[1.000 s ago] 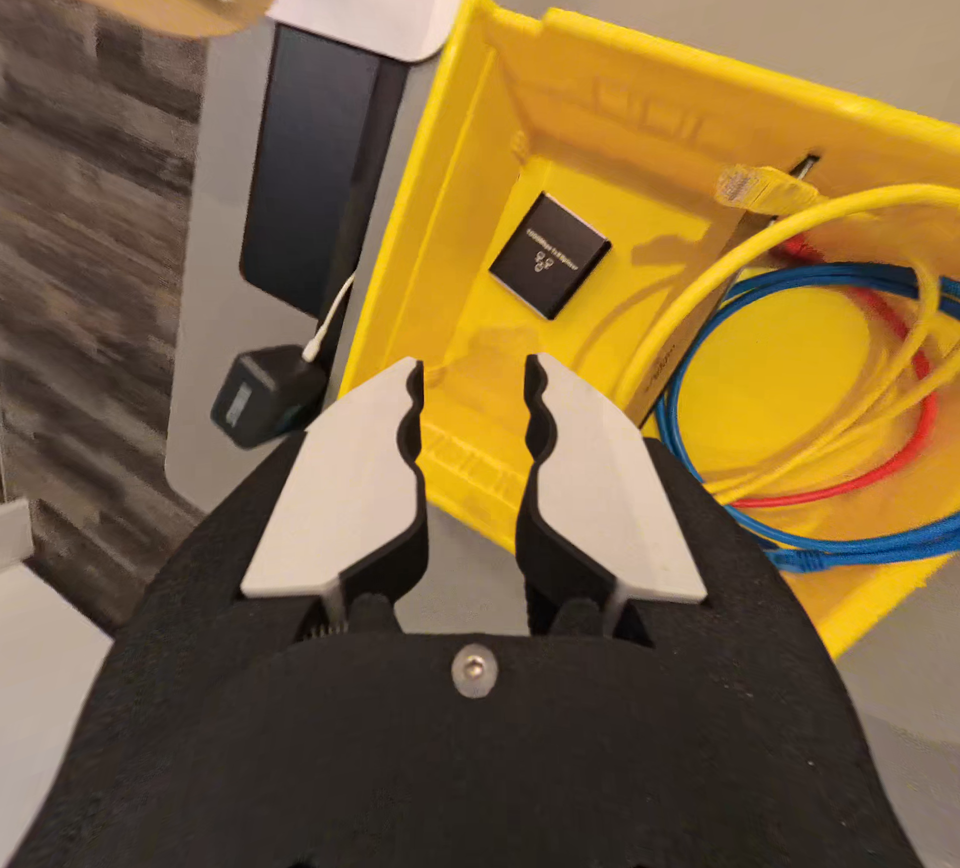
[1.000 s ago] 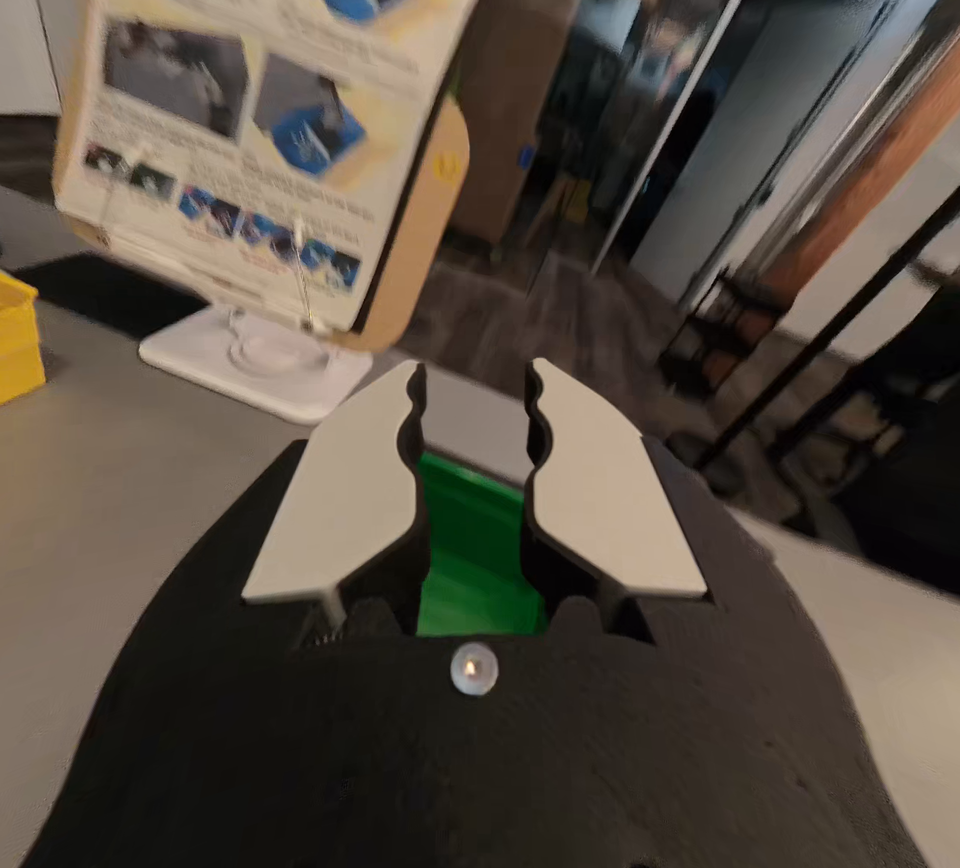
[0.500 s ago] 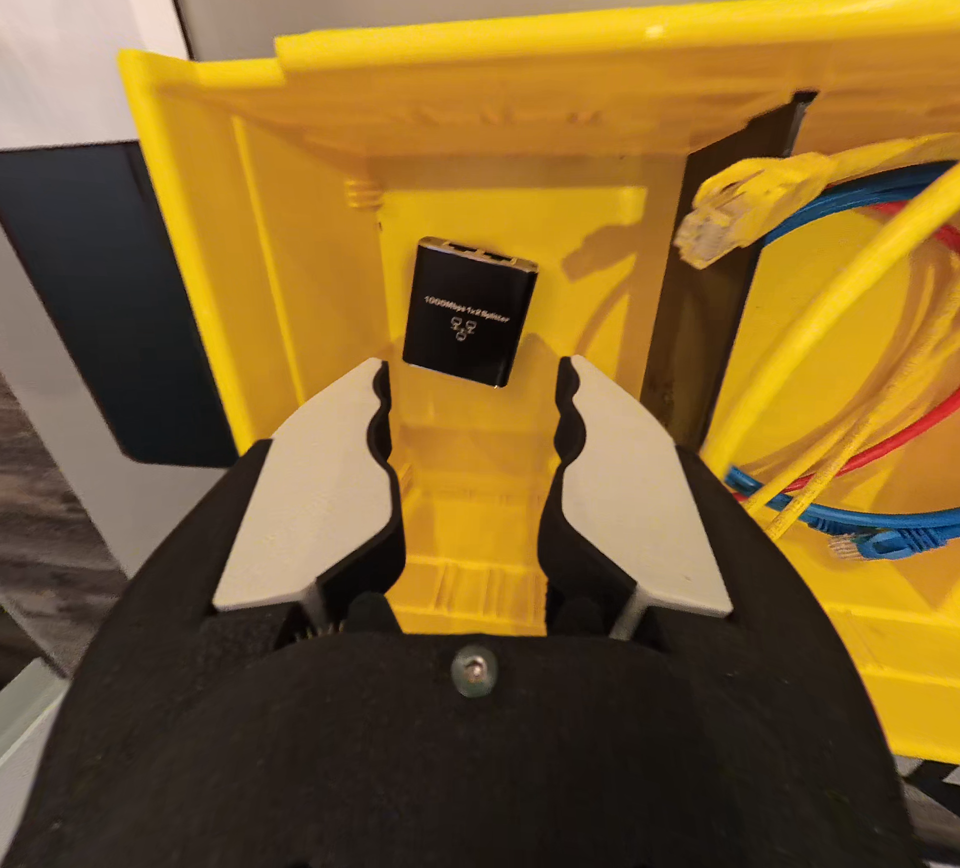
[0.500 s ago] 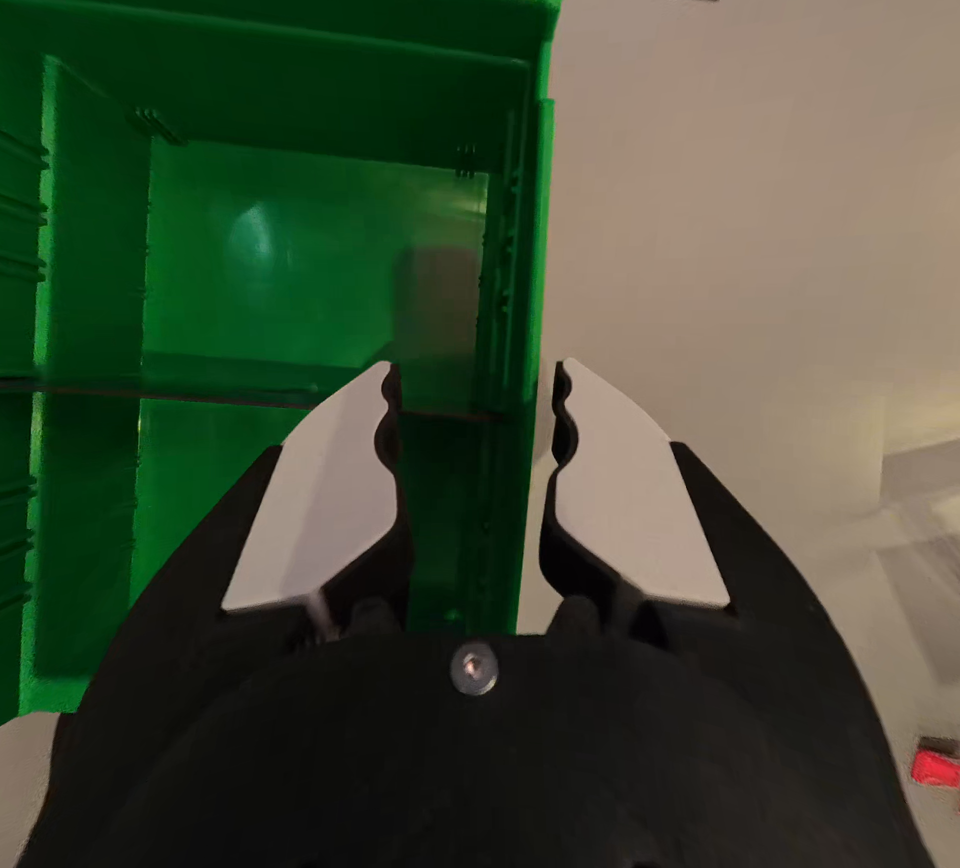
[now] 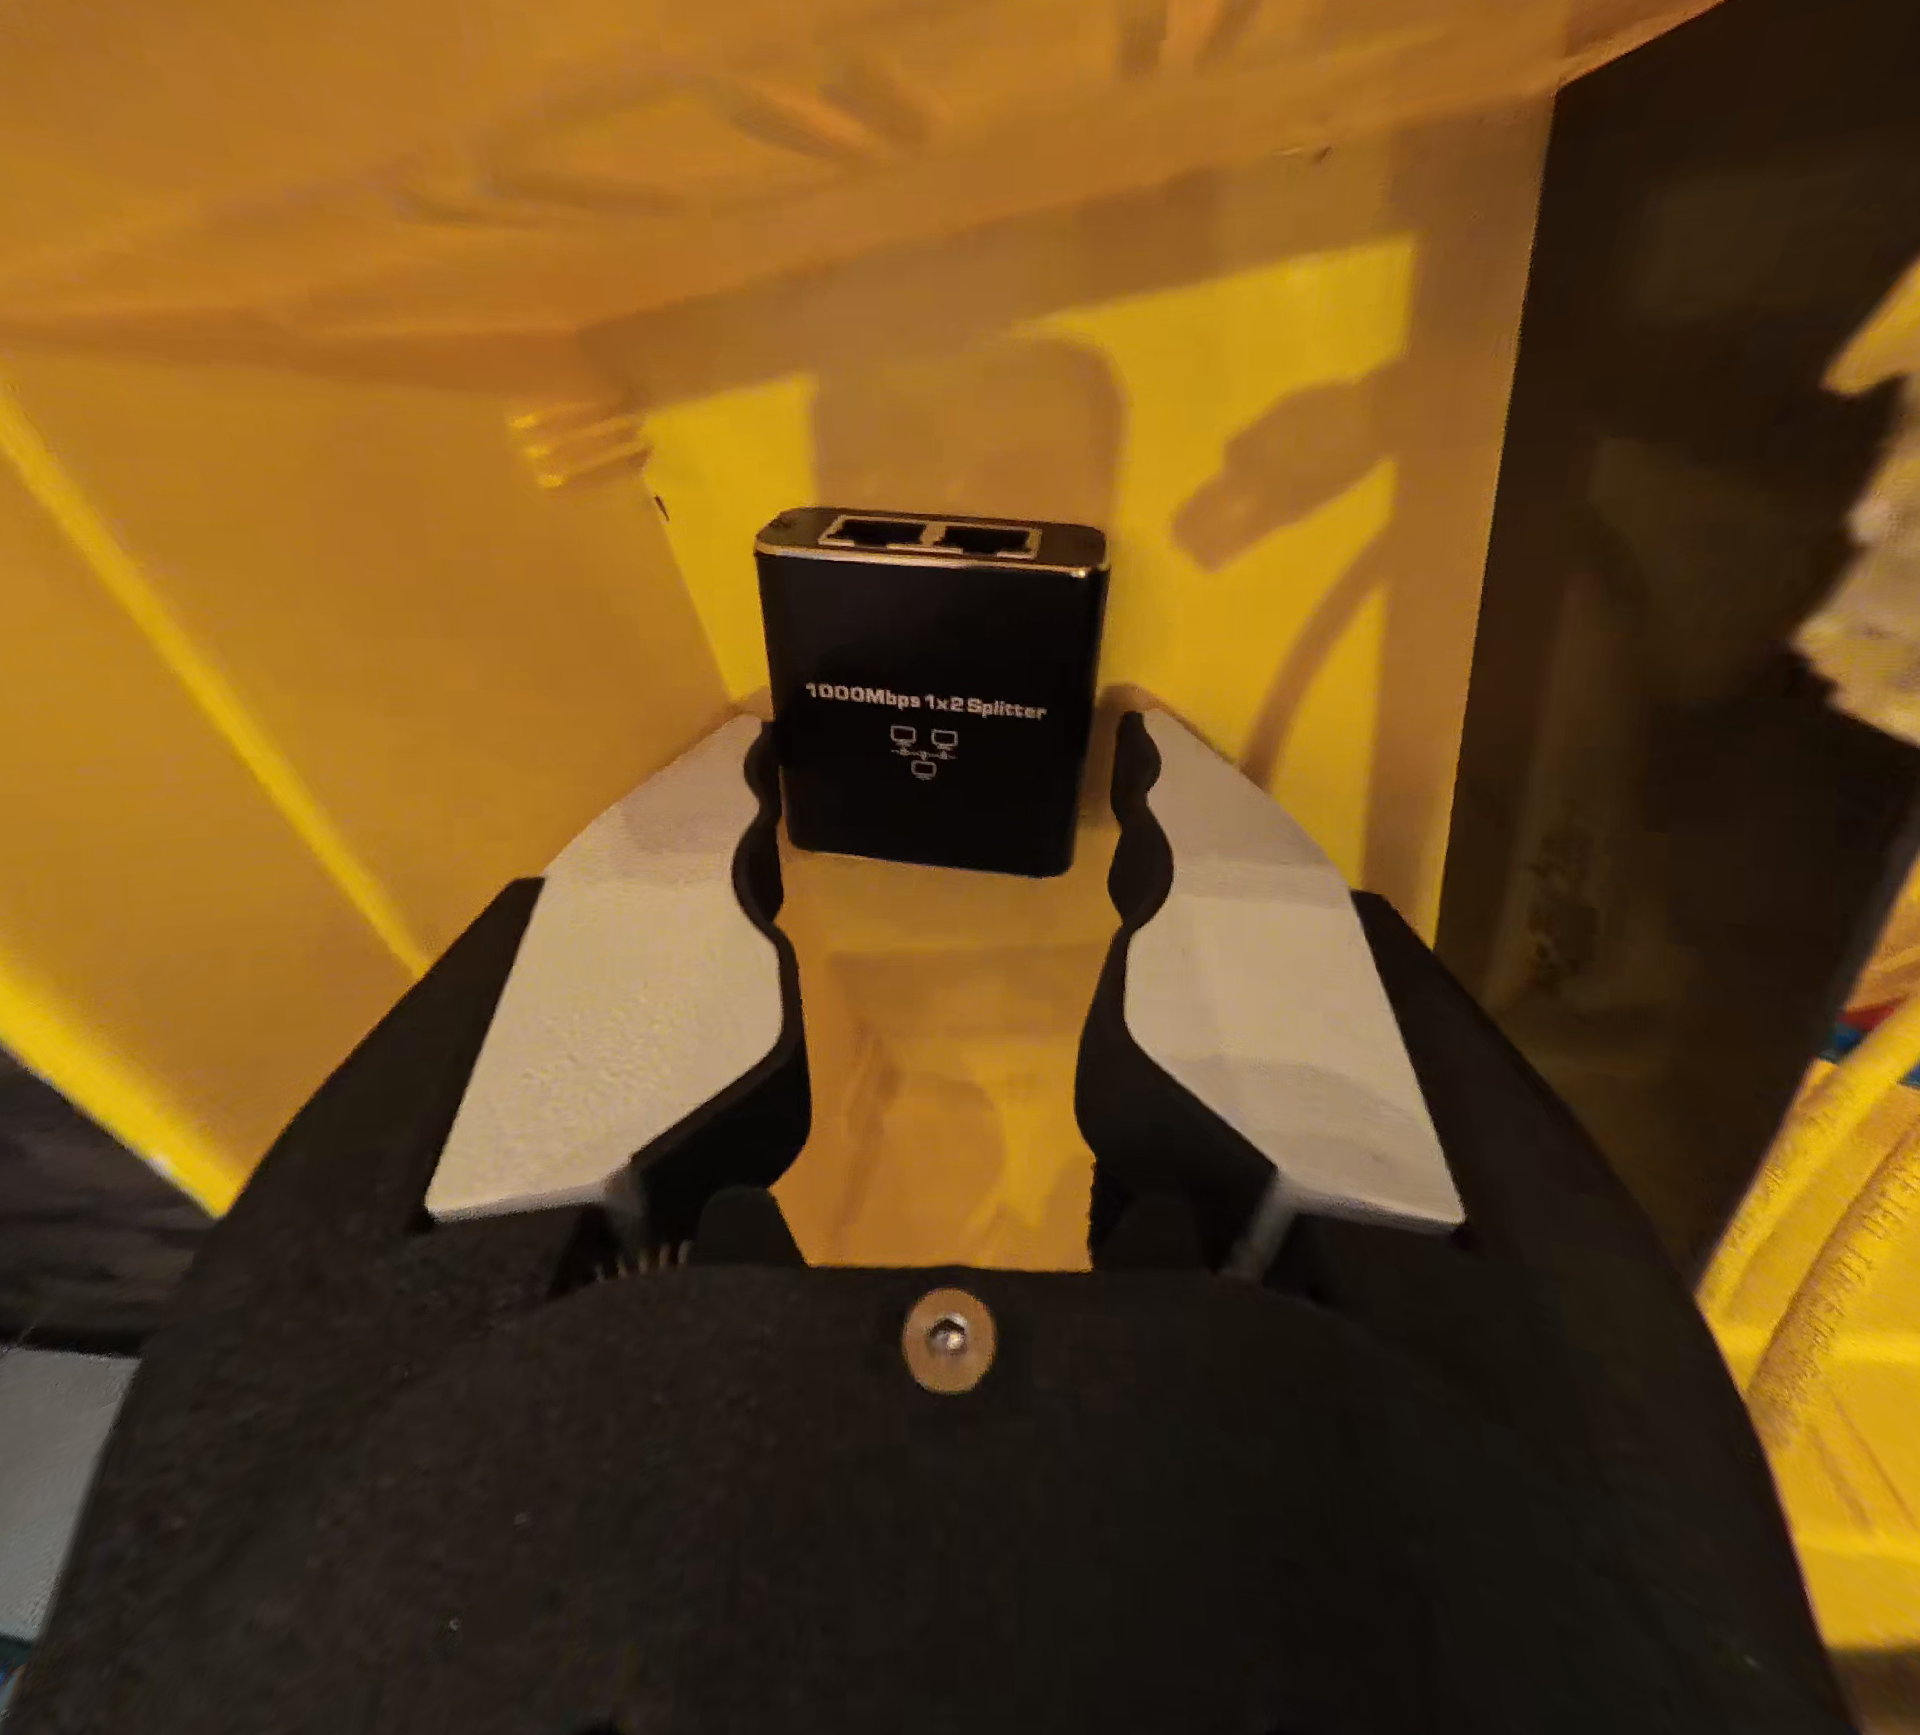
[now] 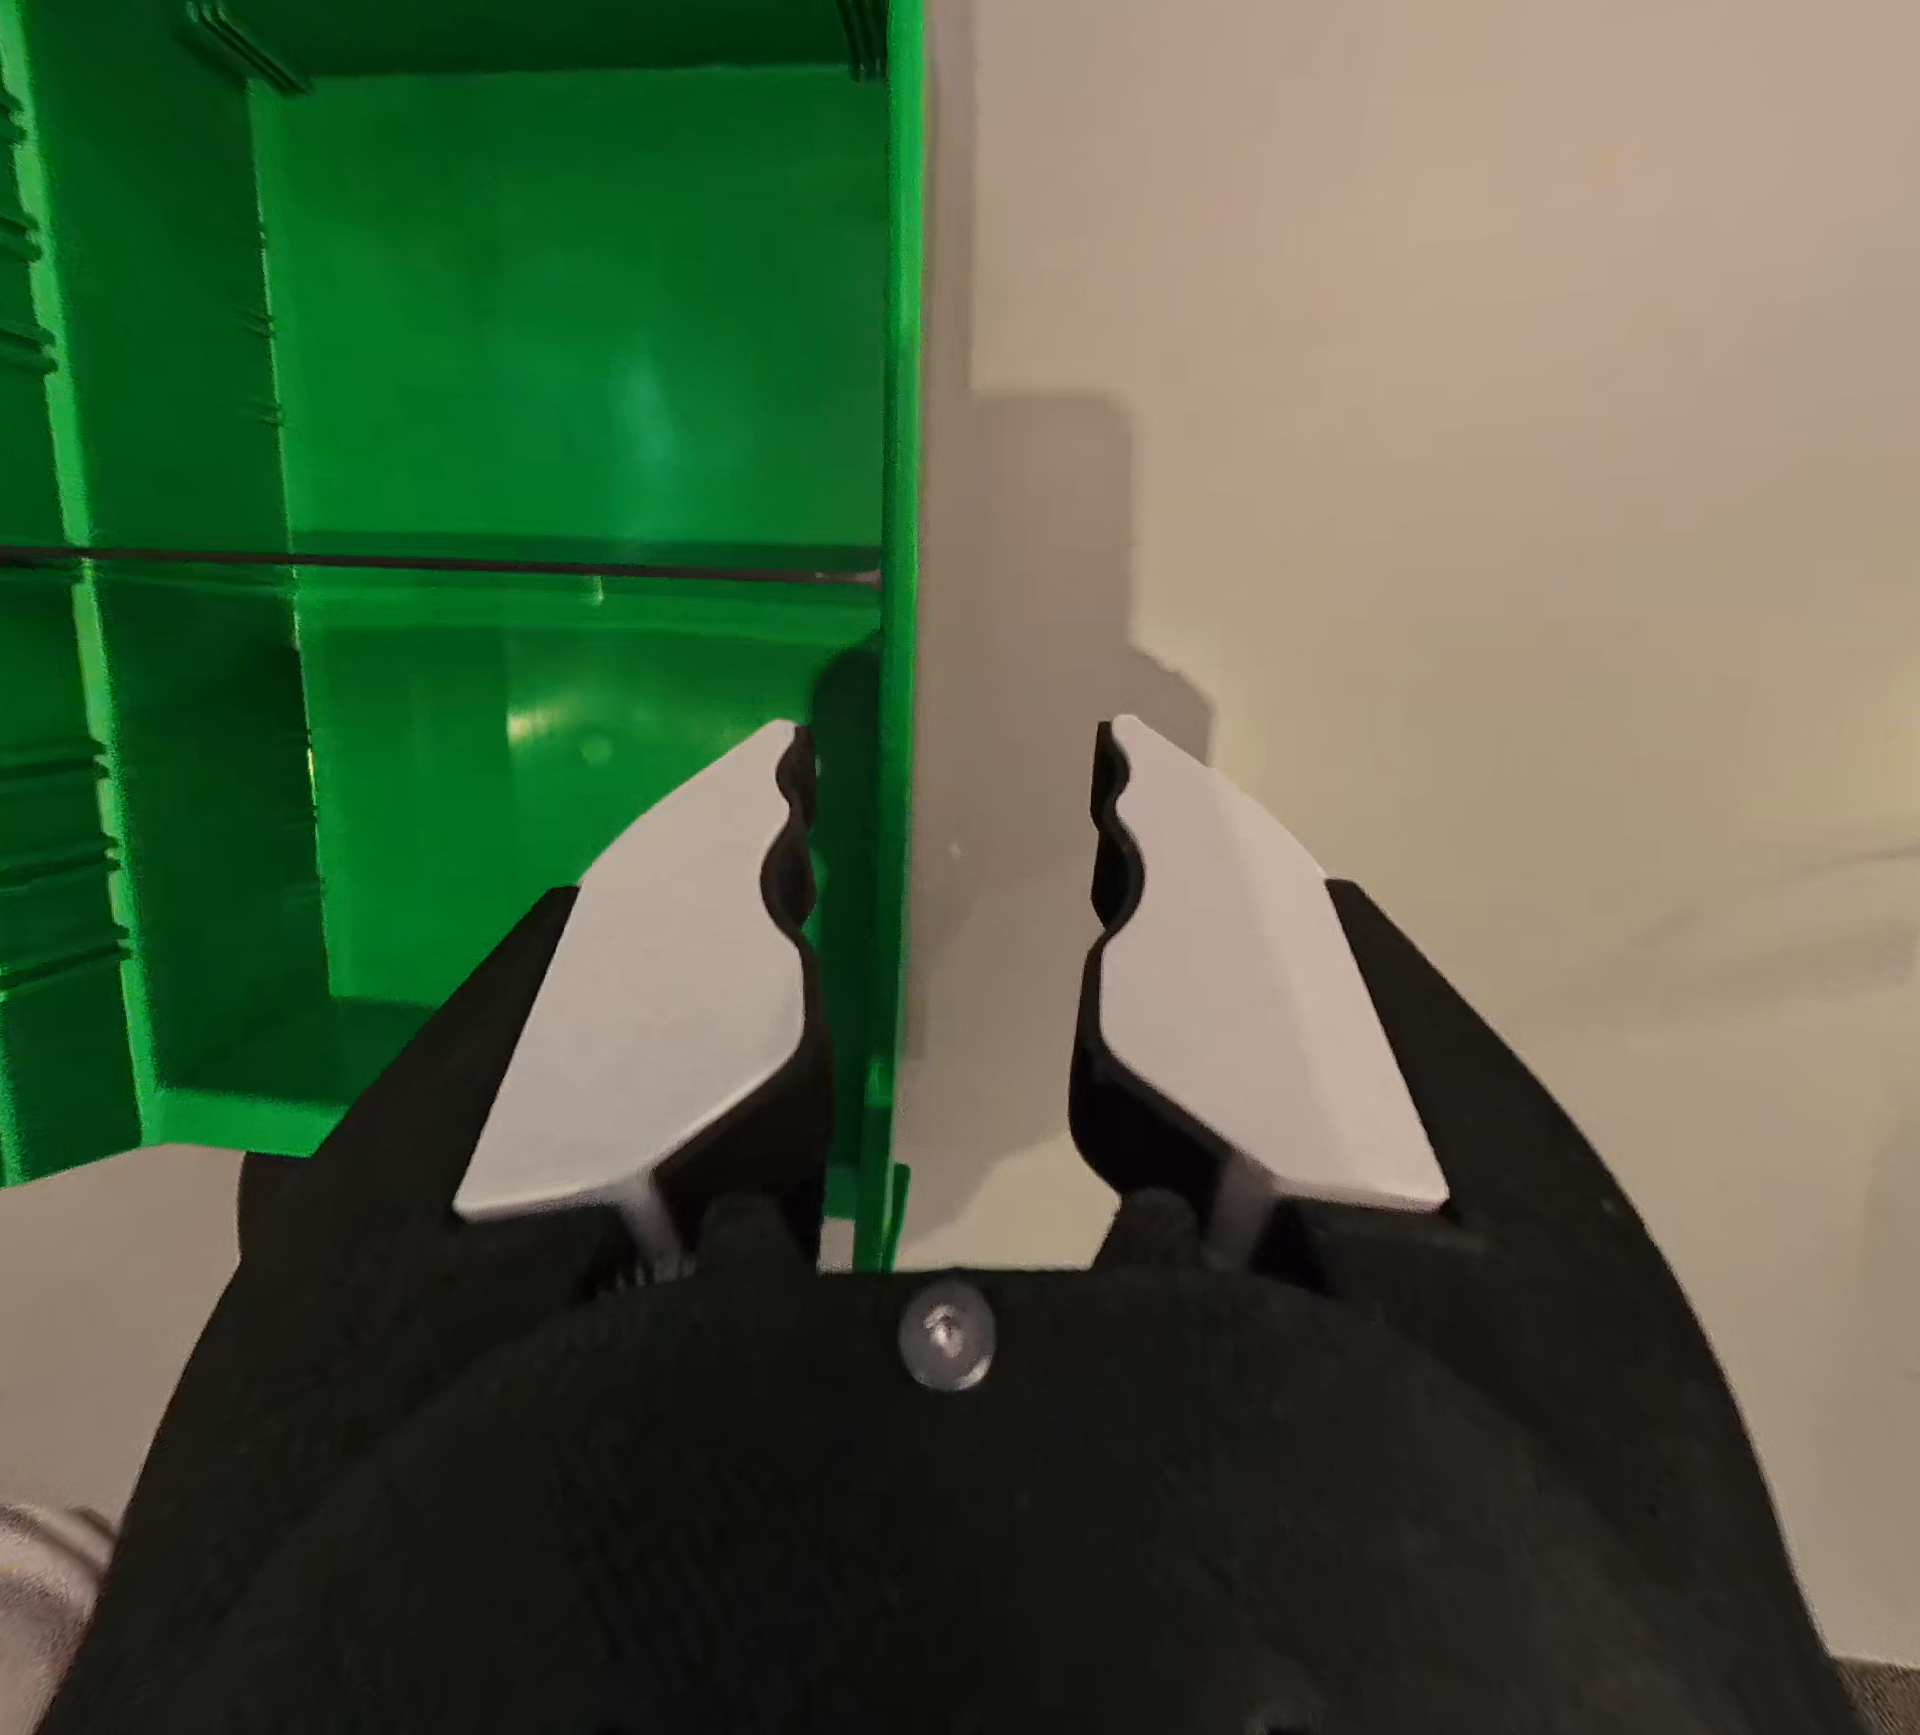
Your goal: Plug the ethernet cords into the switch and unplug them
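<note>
The left gripper's (image 5: 943, 729) fingers stand wide inside the yellow bin (image 5: 312, 646), flanking the black switch (image 5: 928, 698) at centre frame; a gap shows at the right pad. The switch's white print and small network pictogram face the camera. The right gripper's (image 6: 951, 735) fingers gape wide, bare, straddling the green bin's wall (image 6: 902, 438) above the pale worktop (image 6: 1455, 335).

Matte black, coarse-textured housing on left gripper (image 5: 943, 729) and right gripper (image 6: 954, 735), flaring wide toward the camera. Two flat light-grey fingers (image 5: 623, 989) per unit, edged inside with black, wavy-profiled pads (image 6: 1114, 838). One round silver screw (image 5: 948, 1340) centred behind the finger roots. Small spring coil visible at left finger base.
</note>
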The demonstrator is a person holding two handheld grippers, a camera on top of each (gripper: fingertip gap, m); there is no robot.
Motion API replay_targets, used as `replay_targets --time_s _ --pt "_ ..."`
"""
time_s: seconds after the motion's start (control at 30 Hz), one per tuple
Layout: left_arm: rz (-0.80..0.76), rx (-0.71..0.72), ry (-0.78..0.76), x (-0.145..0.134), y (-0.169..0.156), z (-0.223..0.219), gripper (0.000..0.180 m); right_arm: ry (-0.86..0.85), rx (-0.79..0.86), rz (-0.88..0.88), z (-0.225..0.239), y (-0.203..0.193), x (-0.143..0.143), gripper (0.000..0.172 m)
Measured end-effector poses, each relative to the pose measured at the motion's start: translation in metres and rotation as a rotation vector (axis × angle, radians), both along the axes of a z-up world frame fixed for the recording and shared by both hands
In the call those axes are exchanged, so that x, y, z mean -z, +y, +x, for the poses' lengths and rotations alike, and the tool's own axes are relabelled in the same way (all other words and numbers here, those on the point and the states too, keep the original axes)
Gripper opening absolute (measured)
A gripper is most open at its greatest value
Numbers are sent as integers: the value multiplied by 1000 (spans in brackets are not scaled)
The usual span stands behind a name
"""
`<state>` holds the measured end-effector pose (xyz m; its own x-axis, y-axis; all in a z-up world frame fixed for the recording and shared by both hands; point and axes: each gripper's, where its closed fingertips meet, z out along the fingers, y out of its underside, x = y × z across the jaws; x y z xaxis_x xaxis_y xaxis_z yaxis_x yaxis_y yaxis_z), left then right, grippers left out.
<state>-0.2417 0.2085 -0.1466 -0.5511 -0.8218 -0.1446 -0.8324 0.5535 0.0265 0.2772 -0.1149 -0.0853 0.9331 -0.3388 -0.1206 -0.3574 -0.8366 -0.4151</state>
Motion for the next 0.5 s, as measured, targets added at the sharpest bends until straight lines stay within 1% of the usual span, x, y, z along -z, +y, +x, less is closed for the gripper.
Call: replay_targets --time_s 0.1,0.13,0.17,0.23,0.3,0.5 --pt "-13 -5 -10 4 1 3 61 19 -10 -56 -1 -3 10 52" --pt "-15 -2 -14 3 1 4 58 28 -13 -69 -2 -3 13 49" --pt "-16 2 -16 3 1 4 58 44 -22 -78 -4 -3 15 43" --pt "-25 -5 -21 3 1 4 58 86 -39 -80 -9 -2 19 23" --pt "-24 -20 -27 3 2 3 58 146 -45 -60 -15 1 18 8" --pt "18 -86 -72 -4 13 -8 57 151 -8 -46 -8 -4 18 7"
